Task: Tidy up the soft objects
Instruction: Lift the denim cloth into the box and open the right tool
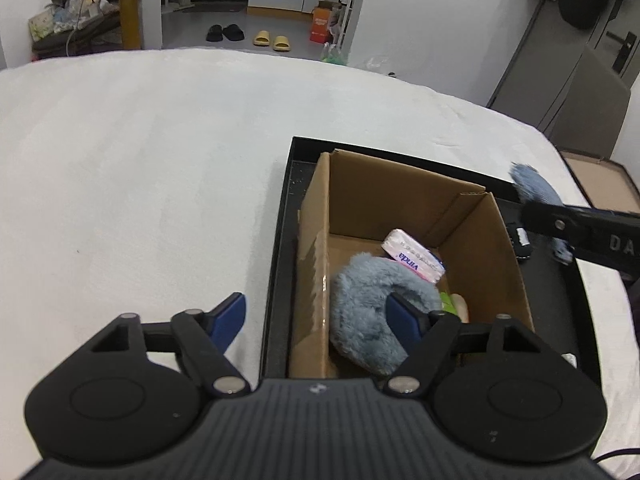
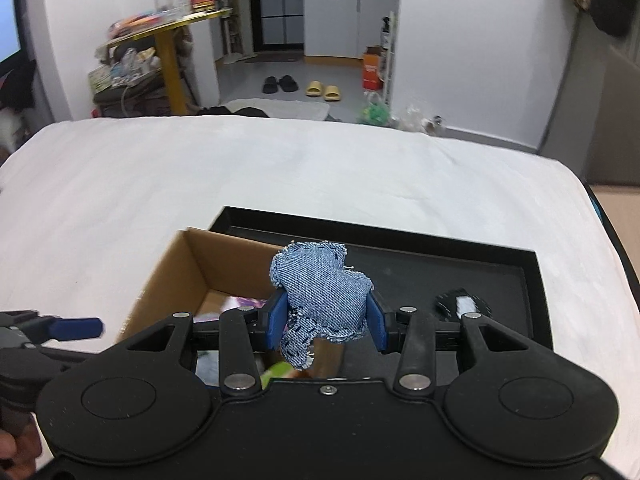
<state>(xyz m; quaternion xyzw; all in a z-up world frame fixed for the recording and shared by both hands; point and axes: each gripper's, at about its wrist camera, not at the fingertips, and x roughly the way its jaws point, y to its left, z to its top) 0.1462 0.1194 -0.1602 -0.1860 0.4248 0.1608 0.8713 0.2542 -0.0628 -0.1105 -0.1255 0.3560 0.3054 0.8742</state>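
Holding a denim toy (image 2: 326, 294) pinched in the right gripper (image 2: 326, 322) beside the cardboard box (image 1: 316, 216), with a fluffy blue slipper (image 1: 368, 308) and tissue pack (image 1: 412, 256) already inside, the left gripper (image 1: 316, 316) spread and empty, a small black item (image 2: 460, 304) left on the tray (image 2: 400, 232).

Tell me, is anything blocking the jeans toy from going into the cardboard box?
Nothing visible blocks it. The right gripper holds the denim toy beside the open cardboard box. The fluffy blue slipper and tissue pack lie inside, but bare floor shows behind them.
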